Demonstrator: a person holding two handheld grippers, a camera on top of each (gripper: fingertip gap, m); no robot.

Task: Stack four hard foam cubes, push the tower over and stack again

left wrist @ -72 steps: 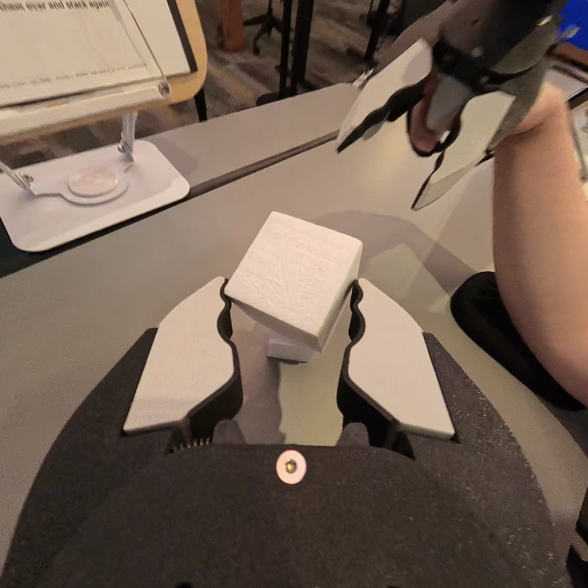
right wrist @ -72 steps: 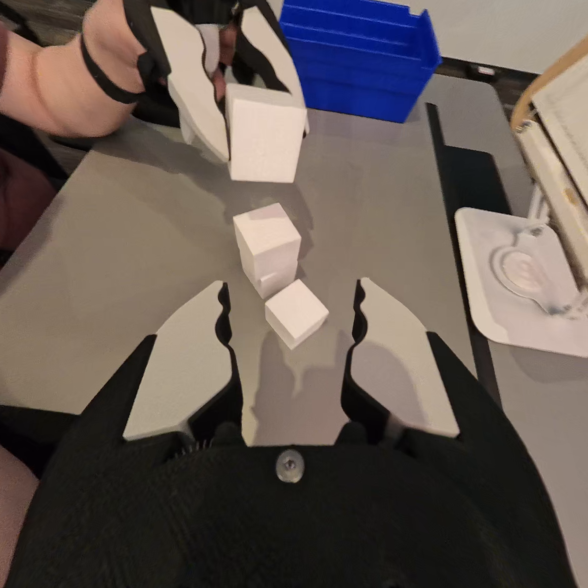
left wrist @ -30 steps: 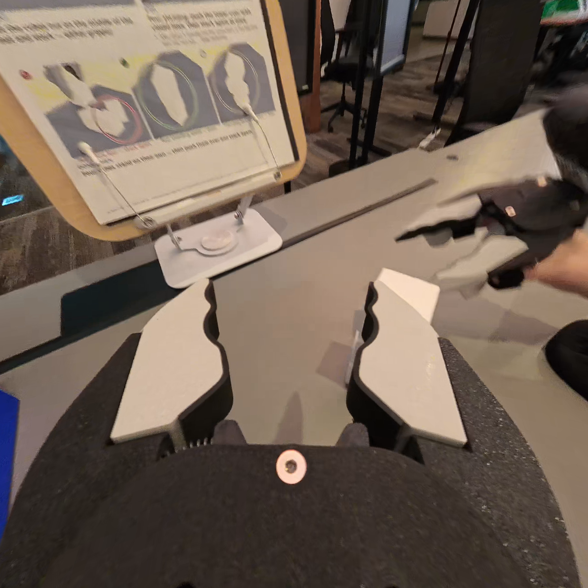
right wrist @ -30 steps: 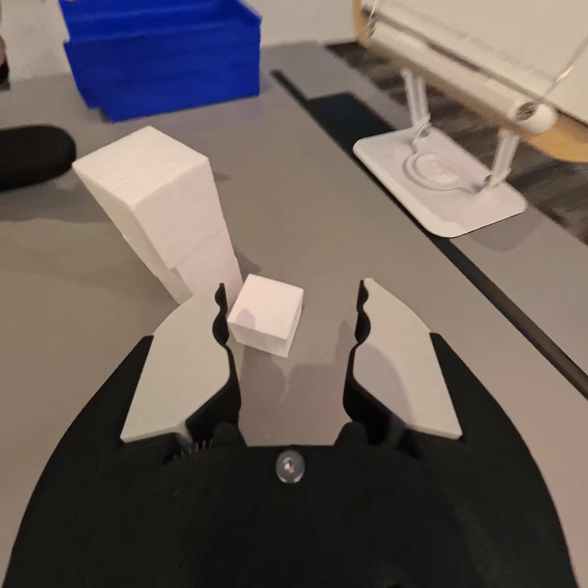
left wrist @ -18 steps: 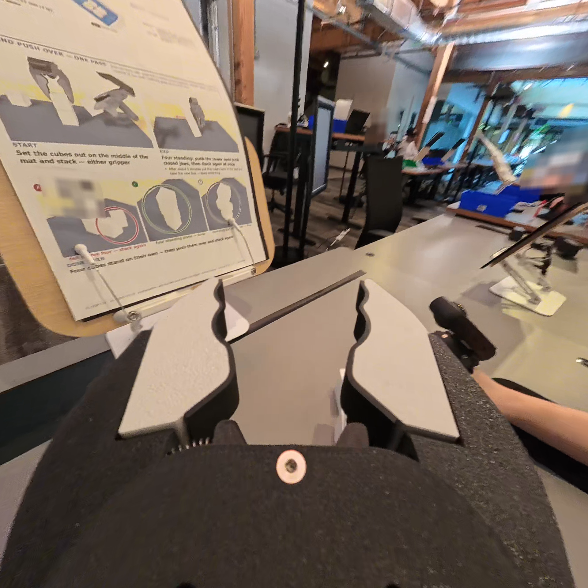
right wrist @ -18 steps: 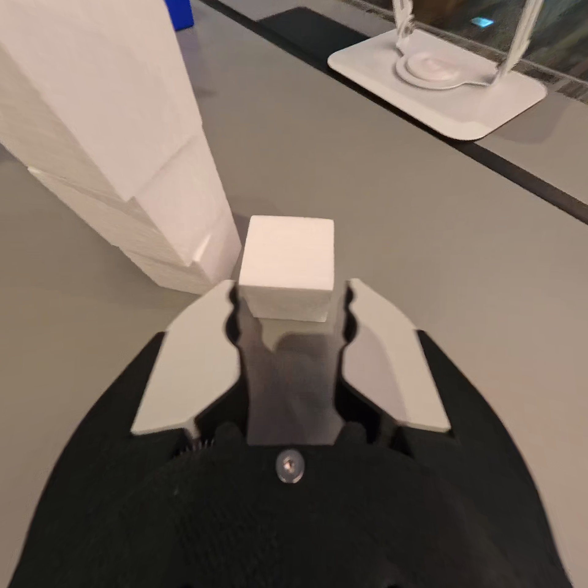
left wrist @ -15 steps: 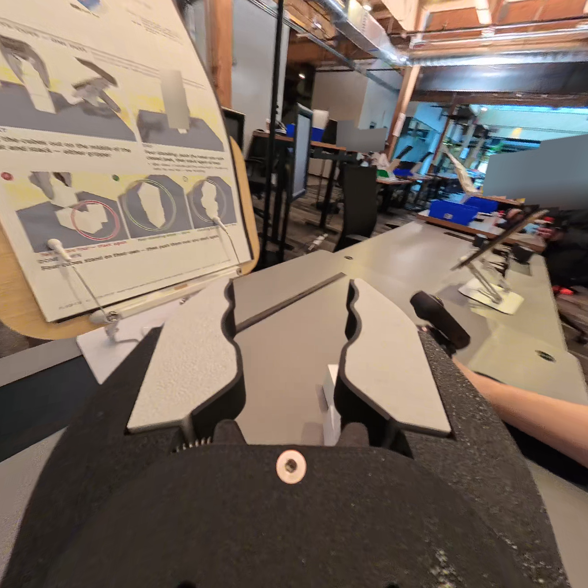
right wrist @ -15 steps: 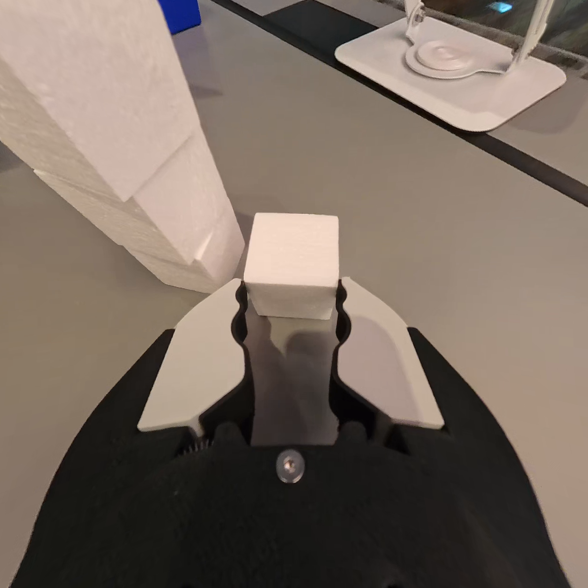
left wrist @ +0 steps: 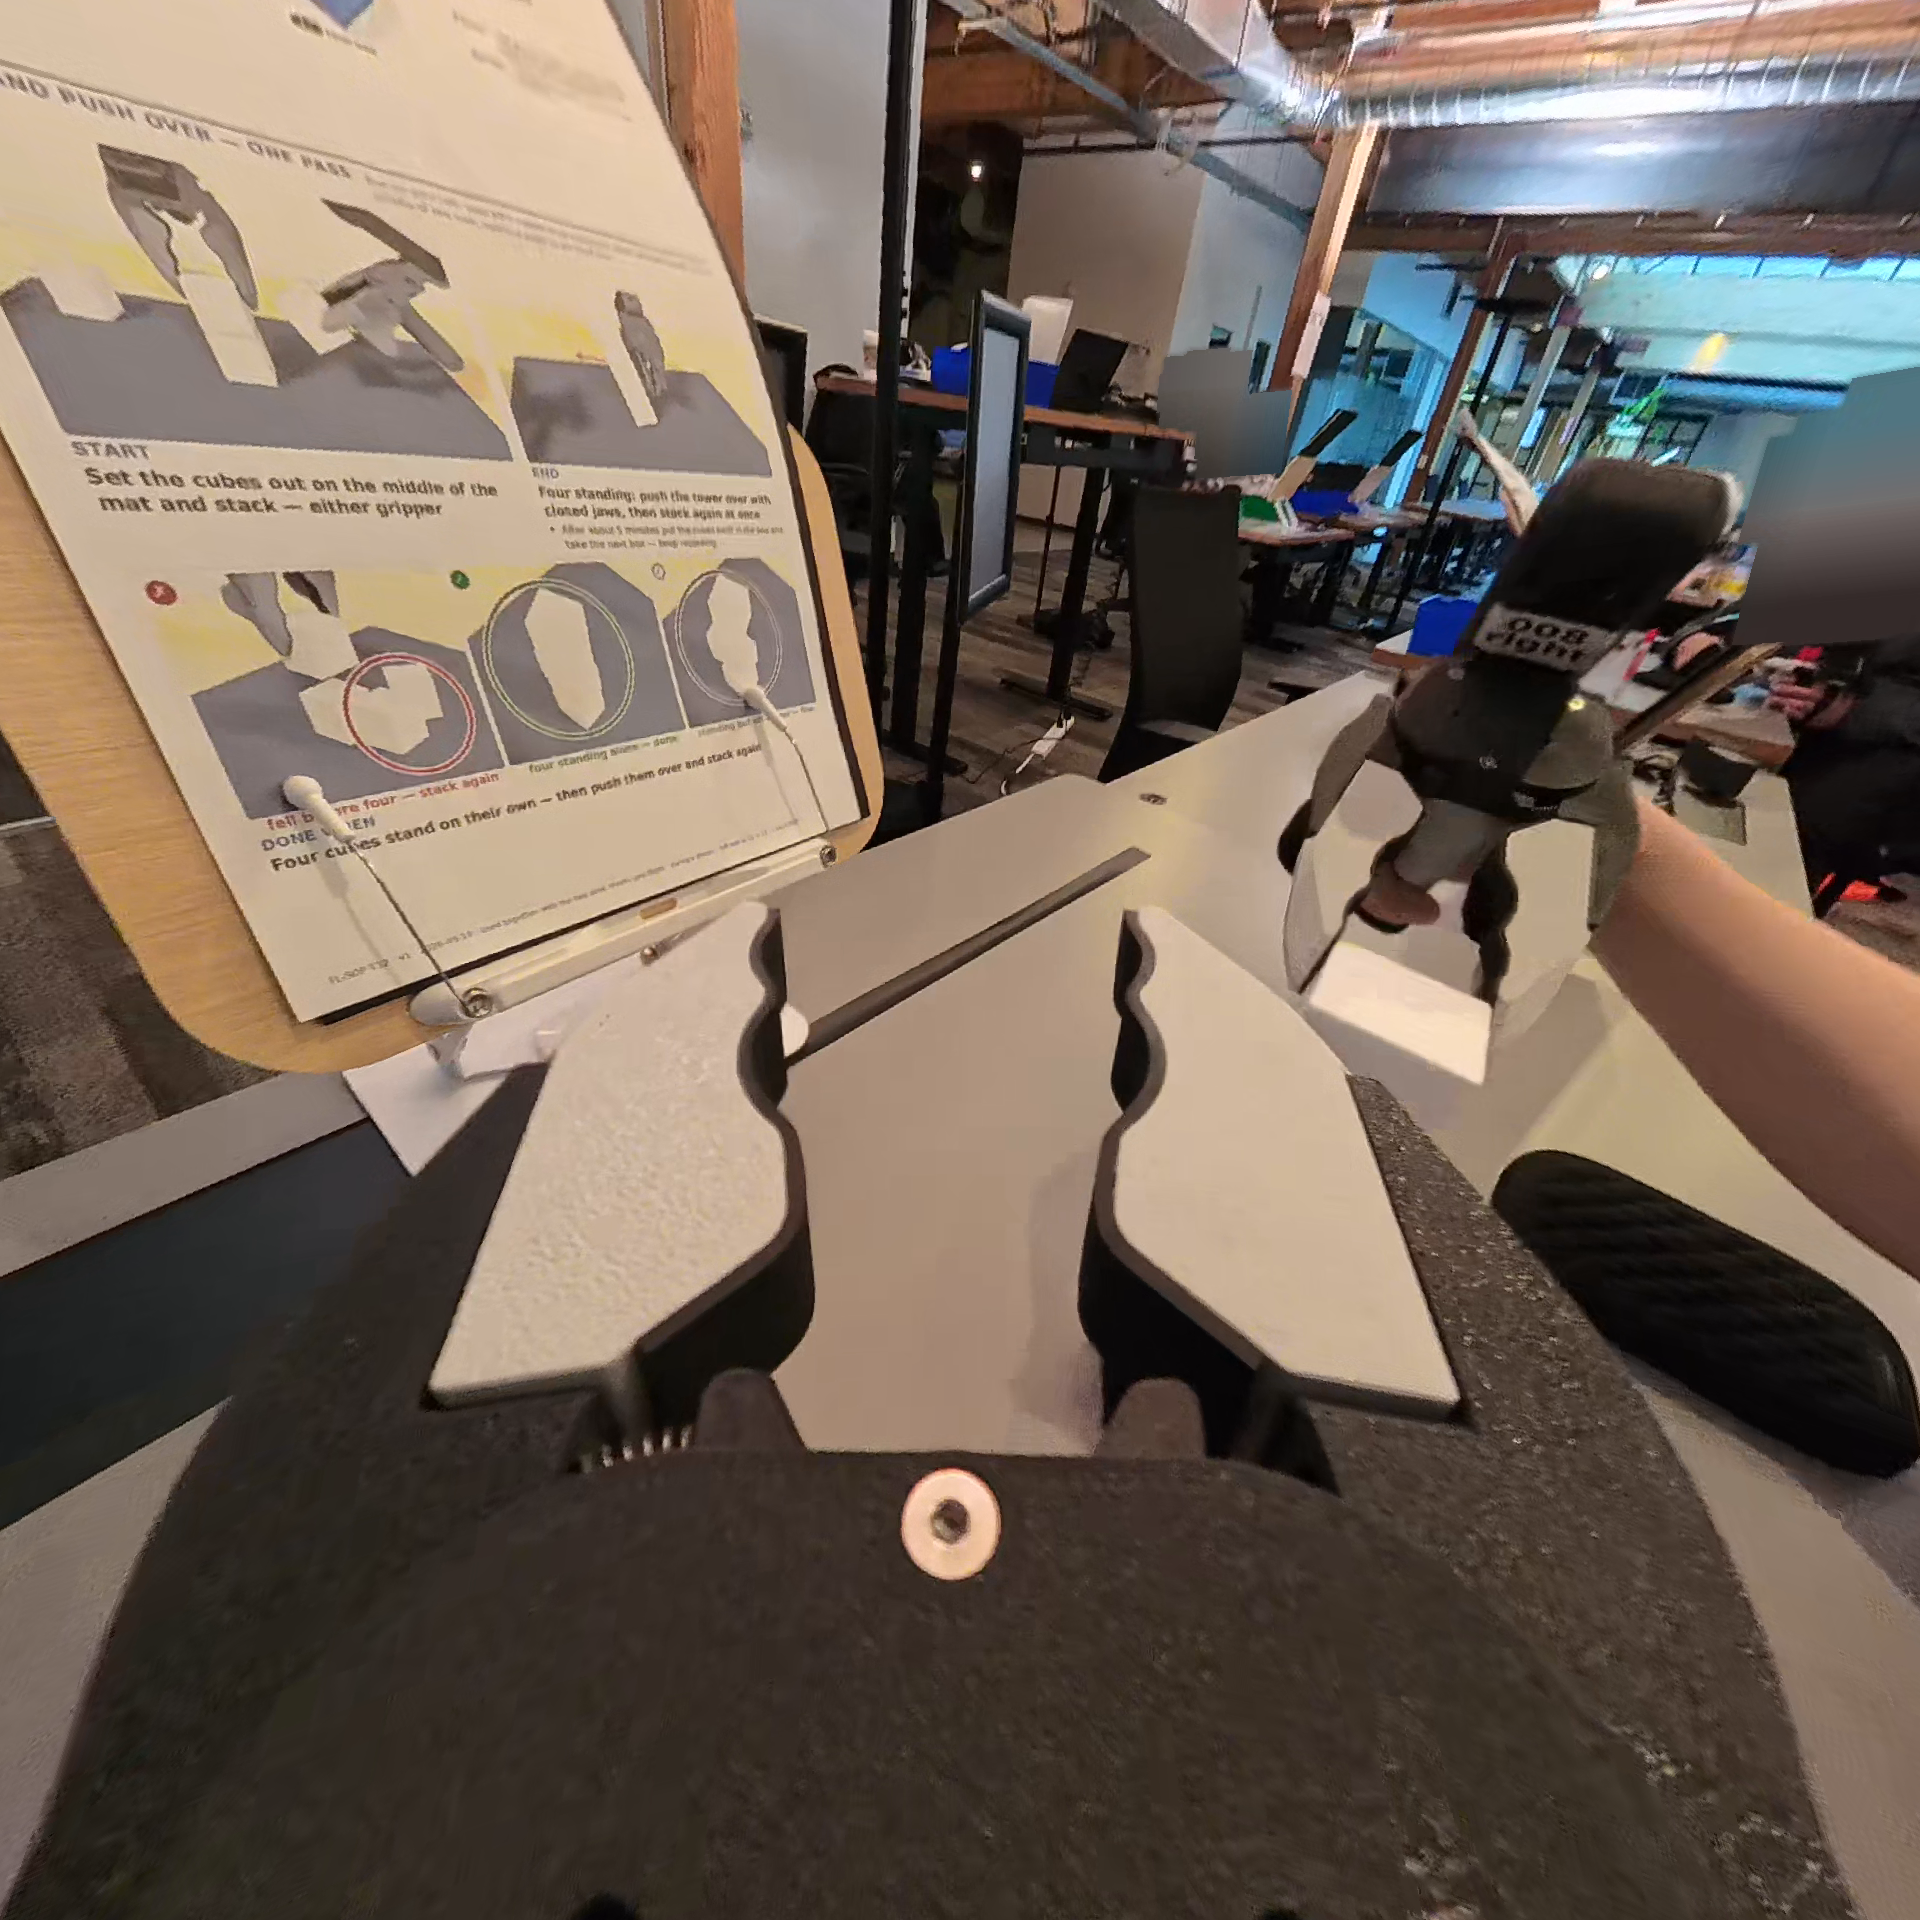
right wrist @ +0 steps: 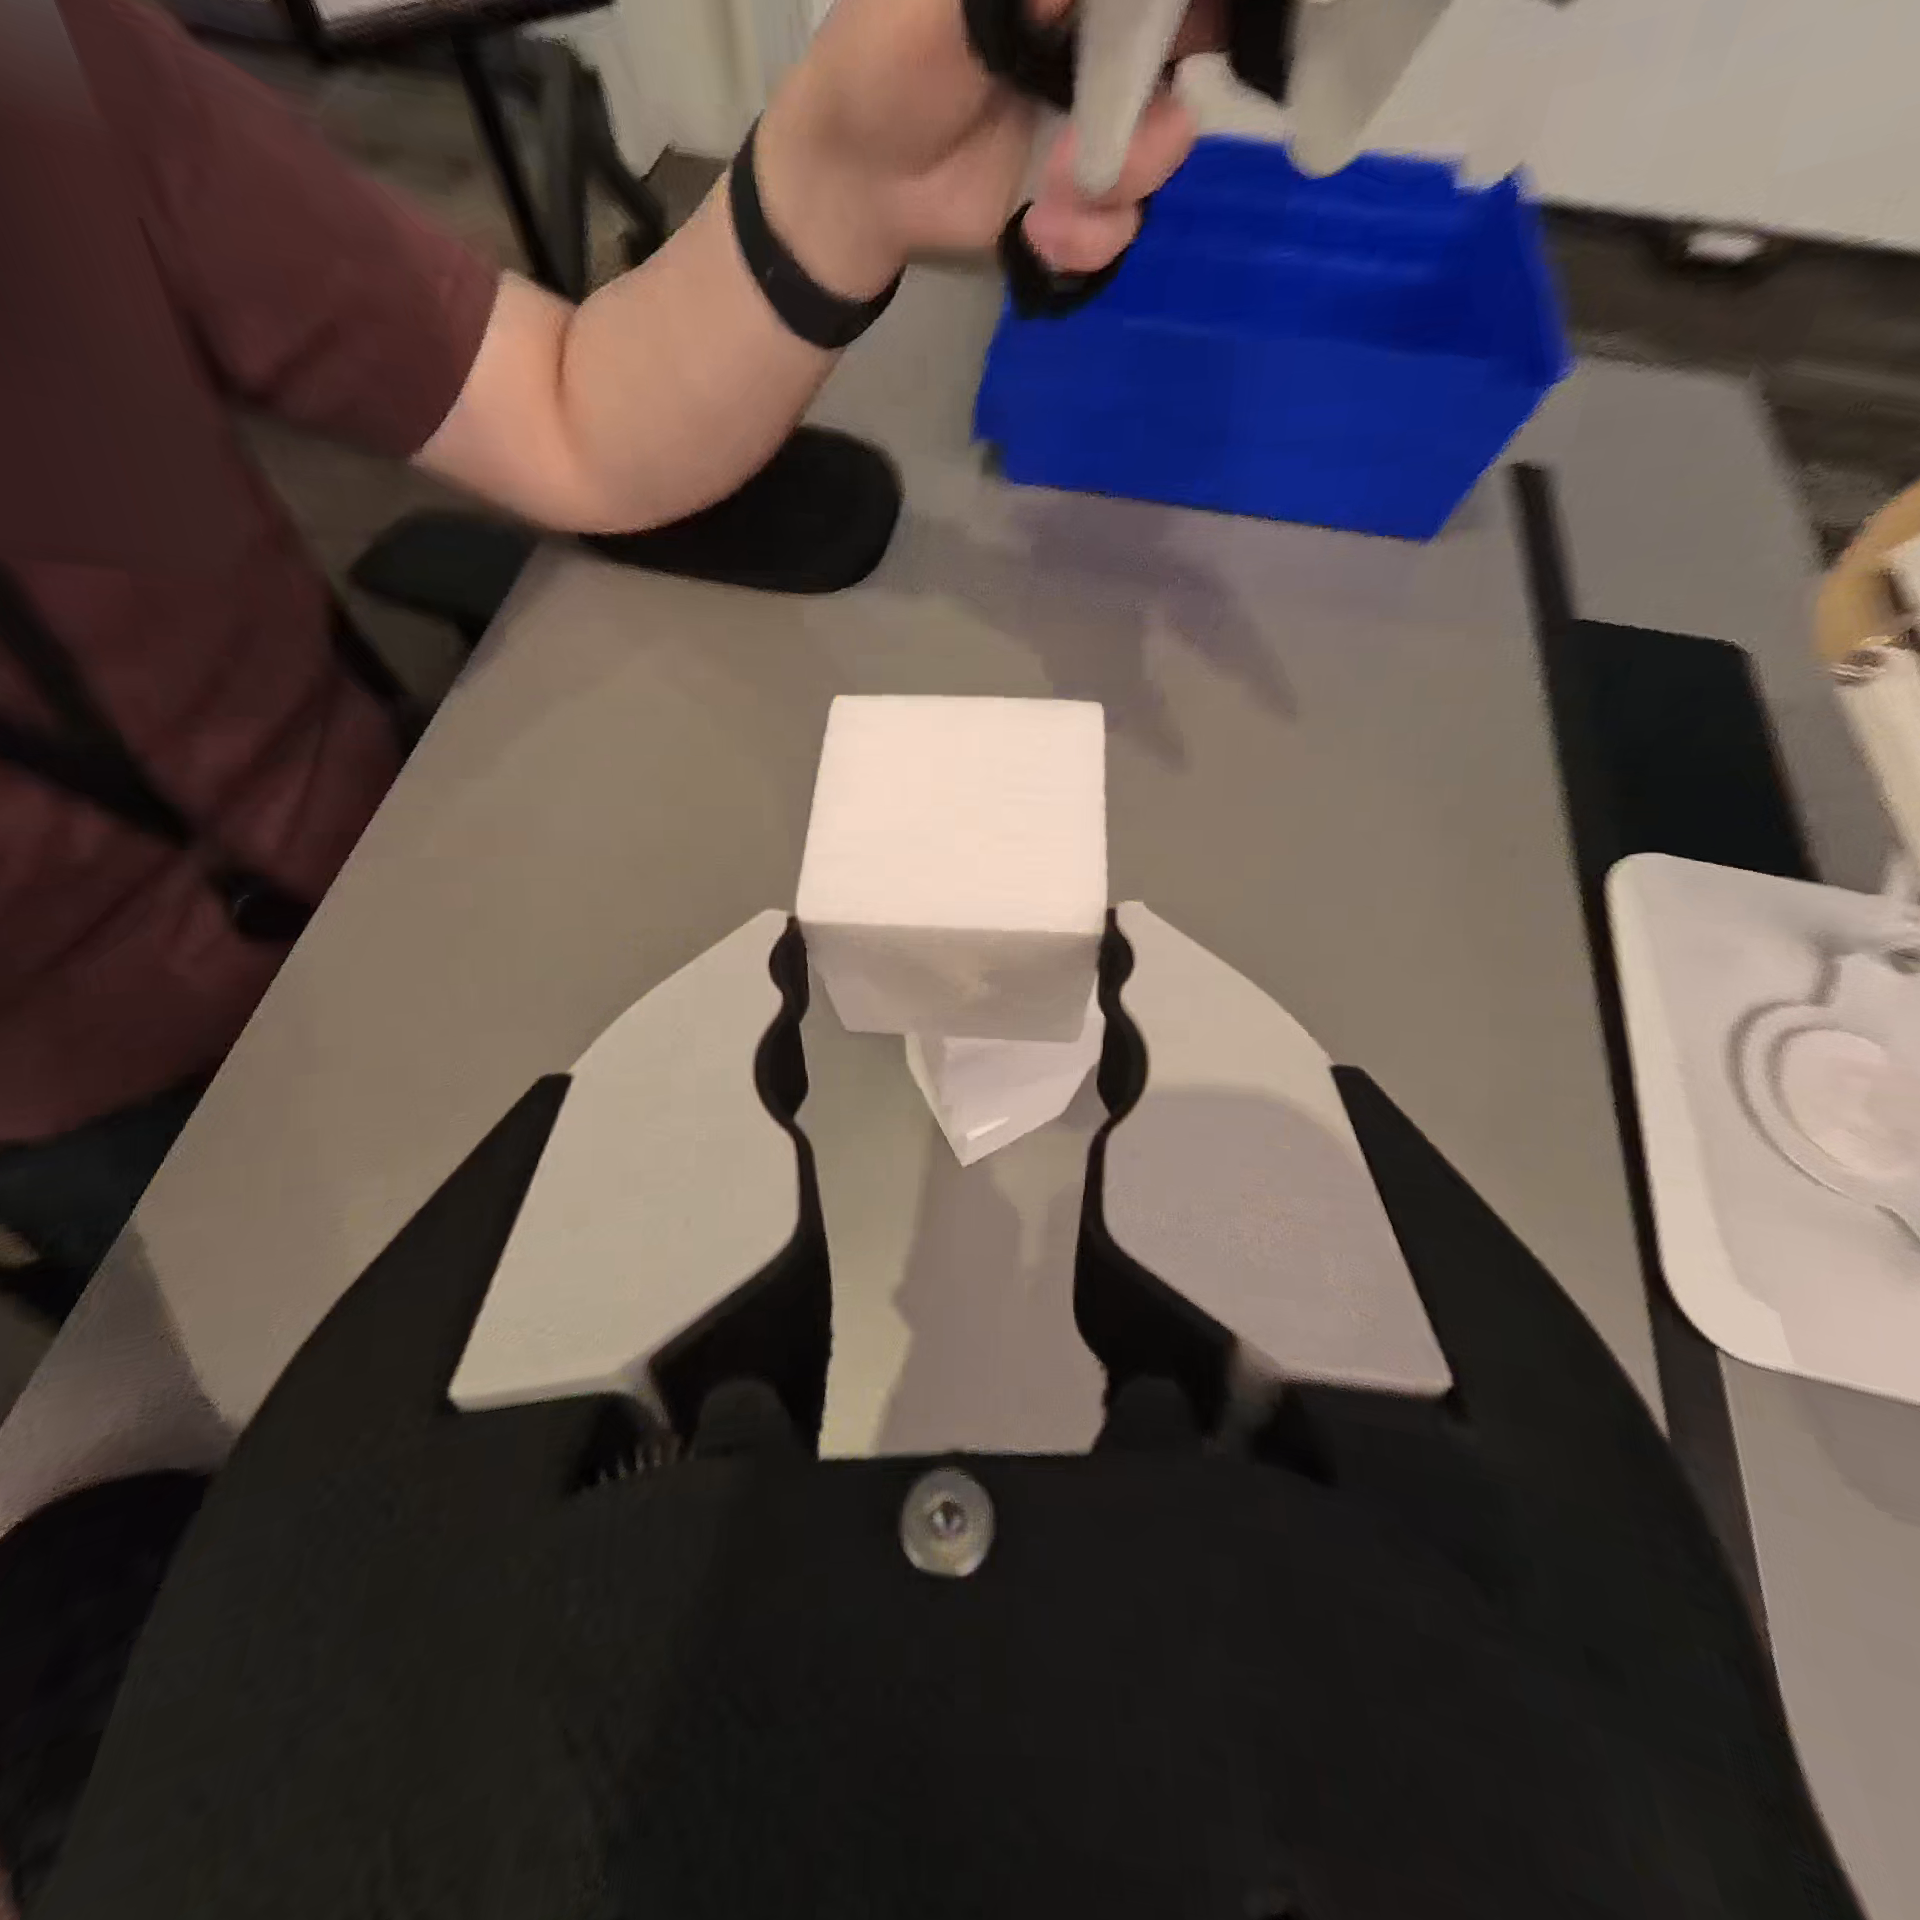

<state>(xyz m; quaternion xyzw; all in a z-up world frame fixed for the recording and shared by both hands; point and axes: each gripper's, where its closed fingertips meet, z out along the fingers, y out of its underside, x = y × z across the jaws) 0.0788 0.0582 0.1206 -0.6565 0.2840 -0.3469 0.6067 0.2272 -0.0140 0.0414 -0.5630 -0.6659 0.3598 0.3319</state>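
Observation:
My right gripper (right wrist: pixel 951 935) is shut on a white foam cube (right wrist: pixel 951 862) and holds it directly over the stack of white cubes (right wrist: pixel 1003 1091), which shows only partly beneath it. I cannot tell whether the held cube touches the stack. In the left wrist view the right gripper (left wrist: pixel 1403 966) and its cube (left wrist: pixel 1392 1029) are at the right, above the grey table (left wrist: pixel 935 1143). My left gripper (left wrist: pixel 951 935) is open and empty, raised and pointing toward the instruction board. It shows blurred at the top of the right wrist view (right wrist: pixel 1195 62).
An instruction board (left wrist: pixel 416 520) on a white stand base (right wrist: pixel 1766 1122) is at the table's far side. A blue bin (right wrist: pixel 1268 395) sits beyond the stack. Black pads (left wrist: pixel 1704 1309) (right wrist: pixel 769 520) lie at the table's near edge. The person's arm (right wrist: pixel 623 395) reaches across on the left.
My left gripper let go of its cube on the stack and drew back and up. My right gripper shut on the loose small cube, lifted it and carried it over the stack.

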